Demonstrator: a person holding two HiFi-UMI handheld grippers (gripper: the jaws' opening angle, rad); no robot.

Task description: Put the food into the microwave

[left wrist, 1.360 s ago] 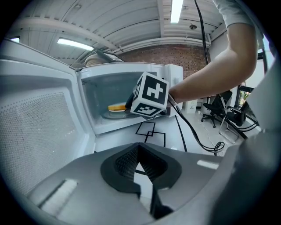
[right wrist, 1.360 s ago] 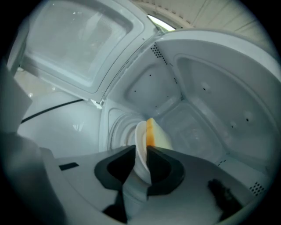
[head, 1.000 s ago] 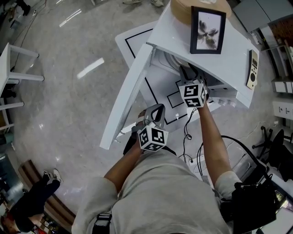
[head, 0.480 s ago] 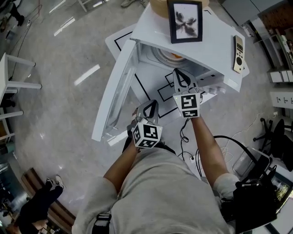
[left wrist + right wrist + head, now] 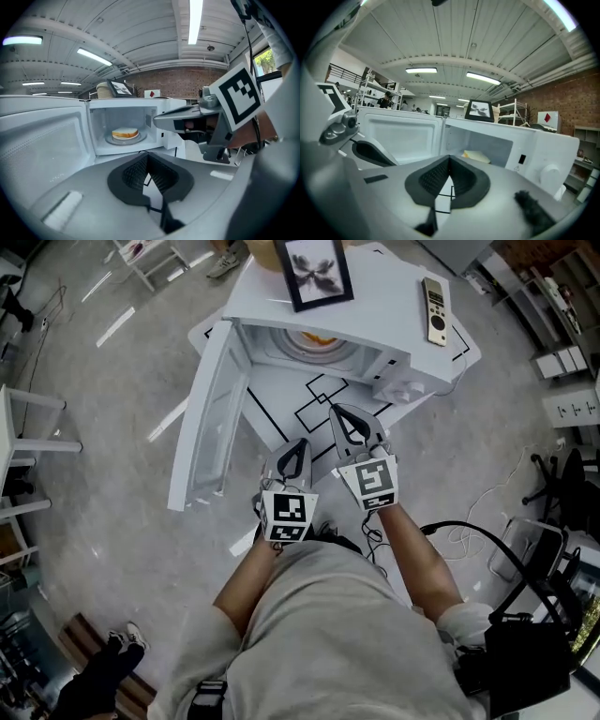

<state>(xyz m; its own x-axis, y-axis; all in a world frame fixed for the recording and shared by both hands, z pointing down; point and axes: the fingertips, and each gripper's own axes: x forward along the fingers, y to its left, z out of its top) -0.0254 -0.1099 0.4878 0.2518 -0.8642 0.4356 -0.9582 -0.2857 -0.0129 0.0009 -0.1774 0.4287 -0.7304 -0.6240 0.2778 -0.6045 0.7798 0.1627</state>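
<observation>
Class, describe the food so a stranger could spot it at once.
Look for the white microwave with its door swung open. Inside, alone on the round plate, sits the food: a pale, flat round with a yellow edge.

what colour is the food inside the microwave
The round food is pale cream on top with an orange-brown side; clearest in the left gripper view.

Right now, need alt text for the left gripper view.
An open white microwave with pale, round food on a plate inside, its door swung out to the left. In the foreground the left gripper is shut on nothing; the right gripper juts in from the right.
</observation>
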